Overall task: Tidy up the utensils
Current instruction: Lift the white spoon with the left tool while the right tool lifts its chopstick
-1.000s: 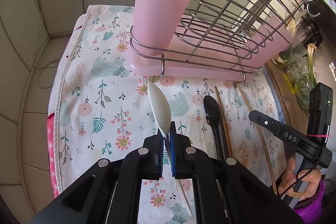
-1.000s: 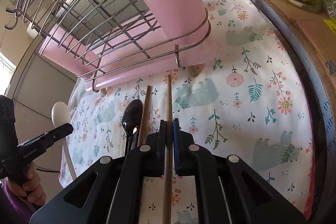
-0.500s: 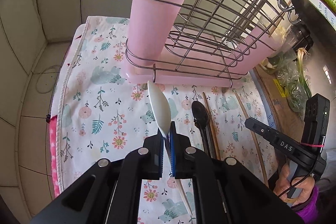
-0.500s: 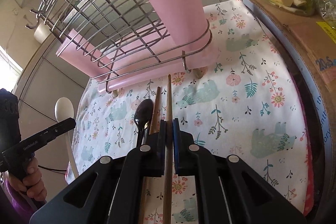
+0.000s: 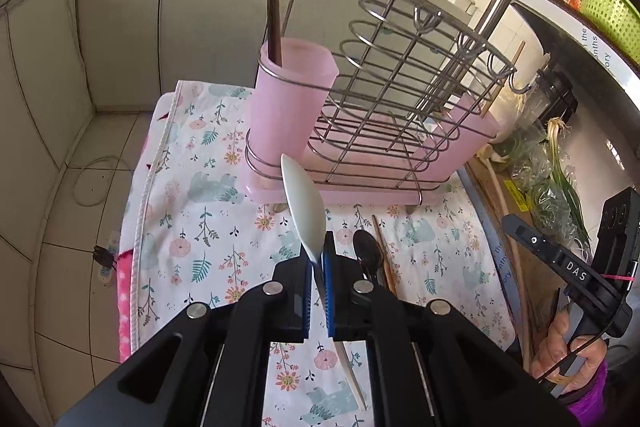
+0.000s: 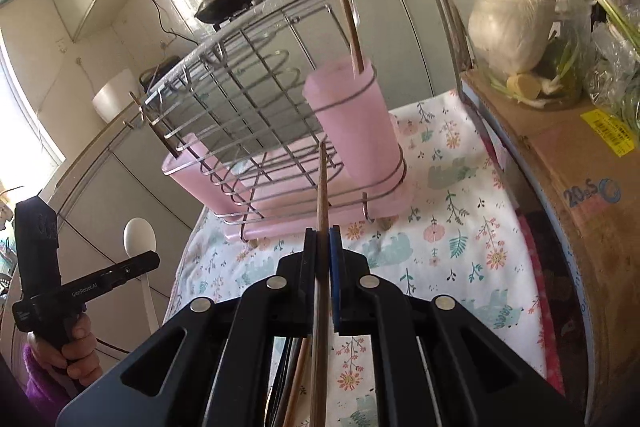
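Both grippers have risen off the tabletop toward the pink holders; left gripper (image 5: pixel 317 301) jaws clamp the white spoon (image 5: pixel 302 201), right gripper (image 6: pixel 323 281) jaws pinch a chopstick (image 6: pixel 321 211), lifted to drop in upright.

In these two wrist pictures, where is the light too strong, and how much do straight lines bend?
Right wrist view: a window at the left edge is overexposed, and the cabinet fronts bow strongly. Left wrist view: lighting is even, the white spoon is sharp, and the floor tiles curve near the rim.
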{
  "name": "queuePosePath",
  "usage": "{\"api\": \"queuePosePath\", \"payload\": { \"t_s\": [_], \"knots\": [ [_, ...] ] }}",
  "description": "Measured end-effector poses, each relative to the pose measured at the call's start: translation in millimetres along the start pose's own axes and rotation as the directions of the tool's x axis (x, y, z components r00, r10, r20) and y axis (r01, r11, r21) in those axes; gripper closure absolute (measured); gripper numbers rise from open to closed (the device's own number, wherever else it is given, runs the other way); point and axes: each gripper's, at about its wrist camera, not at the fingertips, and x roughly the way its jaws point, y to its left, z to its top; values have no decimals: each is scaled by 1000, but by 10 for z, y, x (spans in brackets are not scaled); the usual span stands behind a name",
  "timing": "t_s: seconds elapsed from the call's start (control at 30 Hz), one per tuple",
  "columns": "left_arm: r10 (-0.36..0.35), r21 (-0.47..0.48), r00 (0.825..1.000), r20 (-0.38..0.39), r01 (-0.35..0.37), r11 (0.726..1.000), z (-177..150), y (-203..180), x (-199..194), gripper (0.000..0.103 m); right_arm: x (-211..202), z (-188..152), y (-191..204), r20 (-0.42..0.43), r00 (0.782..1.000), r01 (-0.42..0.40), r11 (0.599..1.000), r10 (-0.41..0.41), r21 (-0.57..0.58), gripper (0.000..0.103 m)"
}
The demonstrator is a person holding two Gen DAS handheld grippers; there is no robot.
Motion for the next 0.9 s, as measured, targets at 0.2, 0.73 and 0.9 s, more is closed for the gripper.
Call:
{"api": "queuePosePath", "payload": {
  "t_s": [0.2, 0.73, 0.9],
  "knots": [
    [-16, 7, 997, 82, 15, 1000, 146, -27, -215, 99, -270, 330, 56, 110, 994, -24, 1000, 26, -19, 96],
    [56, 15, 883, 466, -71, 997, 895, -120, -699, 98, -558, 1181, 334, 467, 865, -126, 981, 182, -149, 96],
    [138, -2, 812, 567, -166, 986, 1107, -145, -570, 98, -504, 1373, 355, 548, 810, -126, 974, 211, -190, 96]
  ]
}}
